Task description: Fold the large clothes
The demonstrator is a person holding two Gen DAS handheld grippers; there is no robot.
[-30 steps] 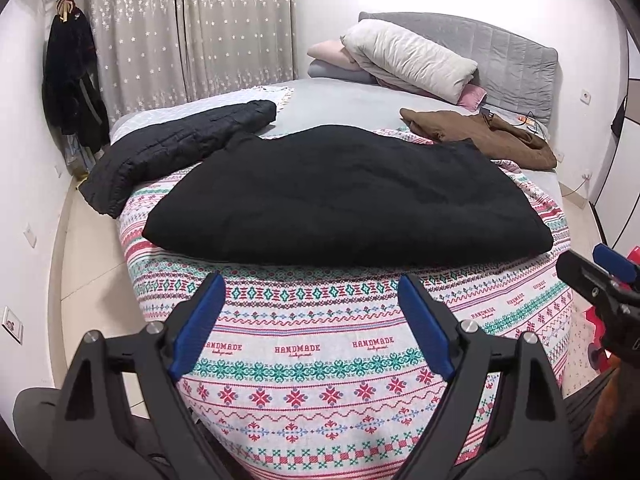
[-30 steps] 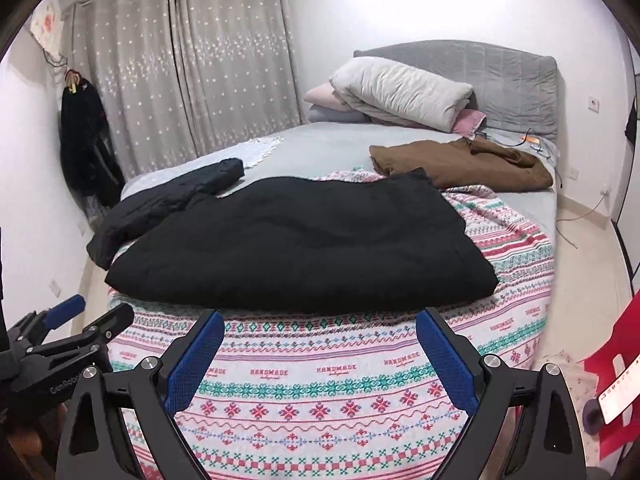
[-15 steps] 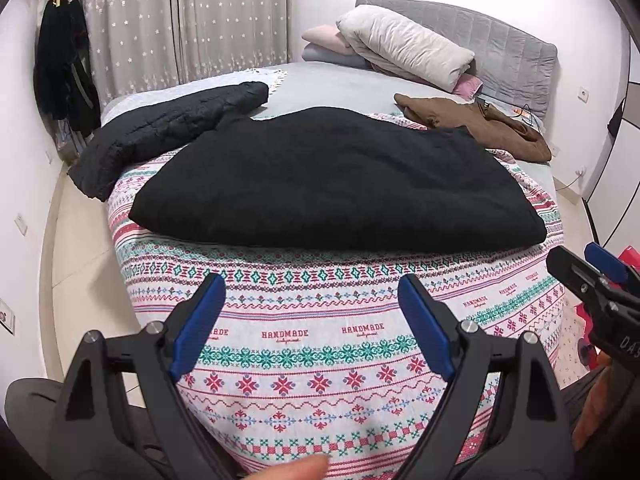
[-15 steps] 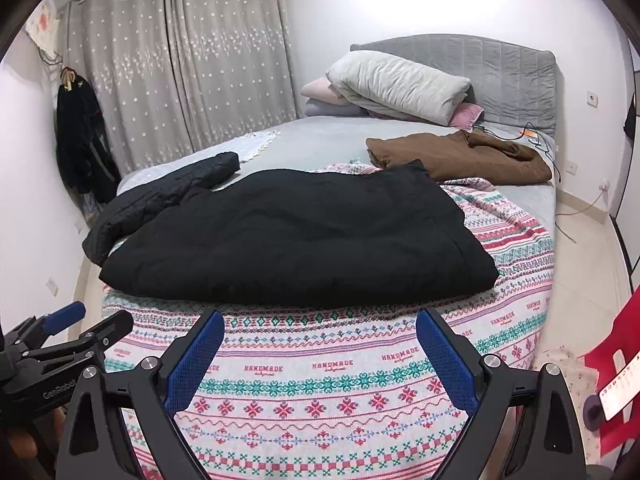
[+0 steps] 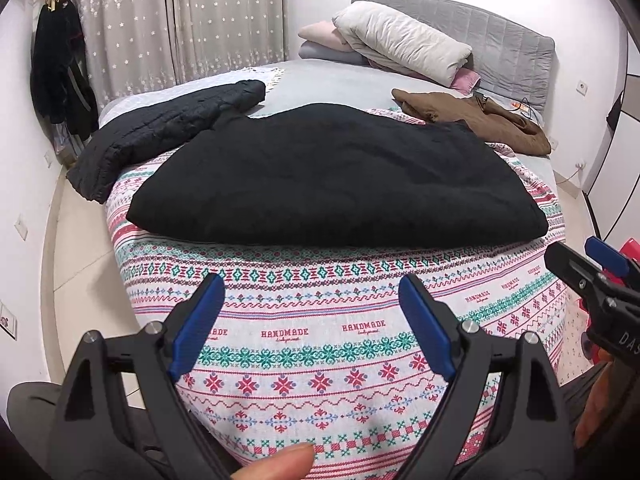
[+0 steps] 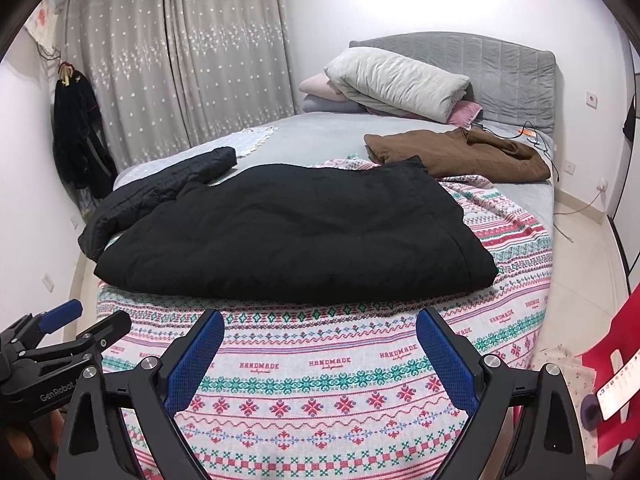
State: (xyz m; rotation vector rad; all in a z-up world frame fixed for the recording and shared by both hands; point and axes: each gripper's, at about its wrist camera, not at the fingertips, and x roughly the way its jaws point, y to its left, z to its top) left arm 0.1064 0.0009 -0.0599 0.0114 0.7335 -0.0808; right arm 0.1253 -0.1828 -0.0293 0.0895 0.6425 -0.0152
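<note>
Both my left tongs (image 5: 308,304) and right tongs (image 6: 320,340) gape wide and empty over the patterned blanket (image 5: 304,336). The black coat (image 5: 332,176) lies ahead on the bed, long axis crosswise, its sleeve (image 5: 168,128) trailing leftward, nearer my left.

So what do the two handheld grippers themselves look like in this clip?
Both match: the left gripper and right gripper have matte black angular frames with triangular cut-outs, silver pivot screws, and blue textured finger pads. White lettering reading "GenRobot" shows on the left gripper's body in the right wrist view. No cables visible.
</note>
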